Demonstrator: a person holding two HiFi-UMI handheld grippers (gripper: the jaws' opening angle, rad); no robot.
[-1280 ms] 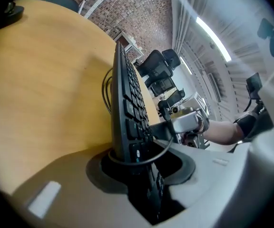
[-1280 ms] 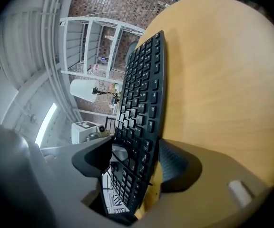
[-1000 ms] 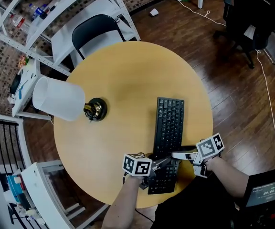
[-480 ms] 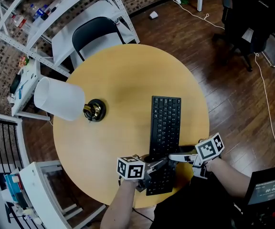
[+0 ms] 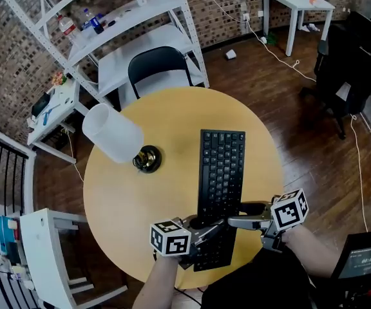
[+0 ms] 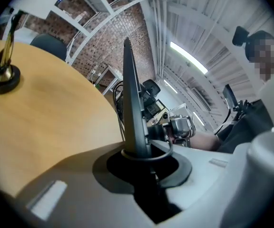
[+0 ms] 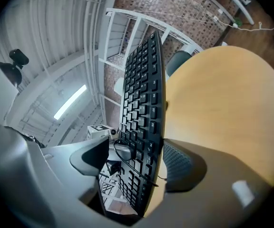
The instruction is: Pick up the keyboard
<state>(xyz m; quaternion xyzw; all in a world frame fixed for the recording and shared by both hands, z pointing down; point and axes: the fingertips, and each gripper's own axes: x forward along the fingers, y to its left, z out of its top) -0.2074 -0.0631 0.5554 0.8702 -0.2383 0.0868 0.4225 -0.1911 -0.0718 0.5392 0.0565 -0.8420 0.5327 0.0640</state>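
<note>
The black keyboard (image 5: pixel 221 172) lies lengthwise over the round tabletop (image 5: pixel 166 114), right of its centre, with its near end at the near edge, where both tools meet it. It looks lifted clear of the wood, though from straight above the gap is hard to judge. The left gripper (image 6: pixel 139 151) is closed down narrow on the keyboard's near end, with the board standing edge-on in its slot, so this is the real grip. The right gripper (image 7: pixel 134 158) has the keyboard between its jaws, but they have just been opening and now stand about as wide as they go. Its ribbed pad sits against the underside while the other jaw stands off the keys, so it props rather than clamps. To lift well, I judge the right jaws should close on the board before more height is gained — a long board pinched at one end tends to droop and twist. Raise both hands together with the board level — and hold the far end away from the table lamp (image 5: pixel 111 134) standing toward the left edge.
</note>
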